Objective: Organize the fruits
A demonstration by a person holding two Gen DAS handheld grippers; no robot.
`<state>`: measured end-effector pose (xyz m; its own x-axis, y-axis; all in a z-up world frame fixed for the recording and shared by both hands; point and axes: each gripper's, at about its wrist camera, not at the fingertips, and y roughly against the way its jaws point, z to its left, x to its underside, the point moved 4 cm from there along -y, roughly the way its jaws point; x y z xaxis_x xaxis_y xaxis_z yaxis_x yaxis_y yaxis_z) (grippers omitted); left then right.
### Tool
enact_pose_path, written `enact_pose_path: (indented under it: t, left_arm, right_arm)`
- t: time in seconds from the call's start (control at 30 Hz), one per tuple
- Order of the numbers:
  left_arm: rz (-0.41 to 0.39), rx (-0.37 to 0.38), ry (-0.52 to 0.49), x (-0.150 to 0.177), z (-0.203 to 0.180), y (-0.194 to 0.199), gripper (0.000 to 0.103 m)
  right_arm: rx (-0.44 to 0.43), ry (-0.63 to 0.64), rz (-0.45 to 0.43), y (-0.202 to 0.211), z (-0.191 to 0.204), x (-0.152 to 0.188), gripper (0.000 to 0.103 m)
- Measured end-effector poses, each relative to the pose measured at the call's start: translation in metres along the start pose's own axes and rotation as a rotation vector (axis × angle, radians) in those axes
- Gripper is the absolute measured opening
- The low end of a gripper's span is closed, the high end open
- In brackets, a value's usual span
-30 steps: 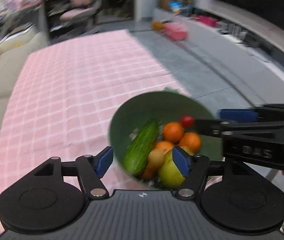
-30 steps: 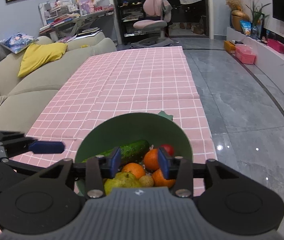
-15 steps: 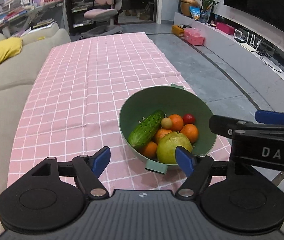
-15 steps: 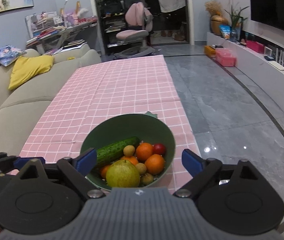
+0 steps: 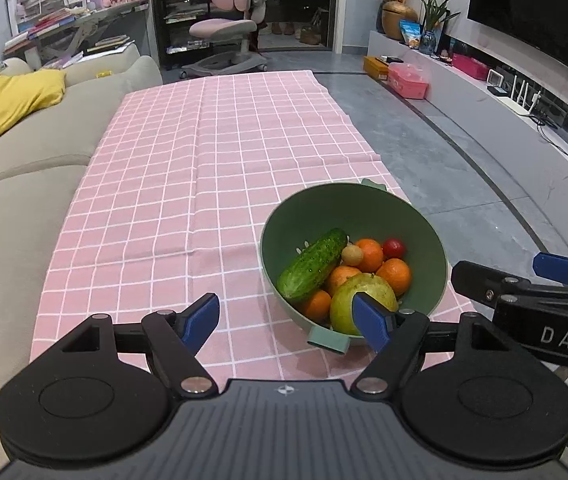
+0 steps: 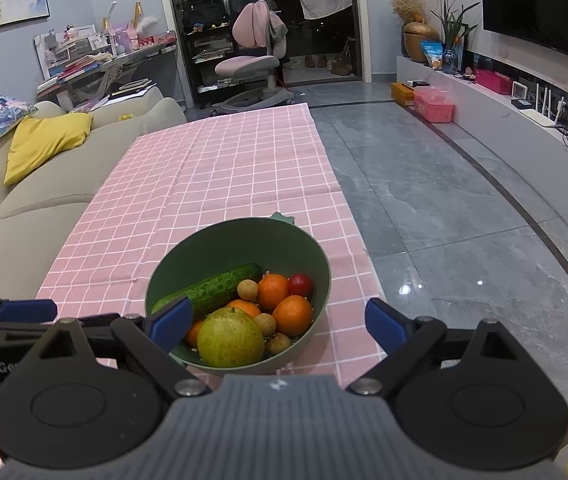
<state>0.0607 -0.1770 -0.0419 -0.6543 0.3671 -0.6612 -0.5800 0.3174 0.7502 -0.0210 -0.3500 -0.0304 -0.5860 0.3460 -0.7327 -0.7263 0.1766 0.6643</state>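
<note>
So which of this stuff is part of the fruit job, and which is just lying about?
Job: bowl, cucumber, pear, oranges, tomato, longans.
Lying about: sofa, yellow cushion, chair, pink box.

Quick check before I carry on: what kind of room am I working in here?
Most likely a home living room. A sofa with a yellow cushion runs beside the table, whose pink checked cloth holds a bowl of fruit, and a large dark screen hangs above a low media shelf.
</note>
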Motion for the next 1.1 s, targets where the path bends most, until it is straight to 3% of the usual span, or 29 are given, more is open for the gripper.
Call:
enact_pose_path:
  t: [1.1]
  left_arm:
    - [-0.005,-0.017,-0.017,-0.0023,-0.0023,0.0001,0.088]
  right_arm:
    - [-0.005,-0.002,0.004,-0.0019,-0.0012,0.0007,0.09]
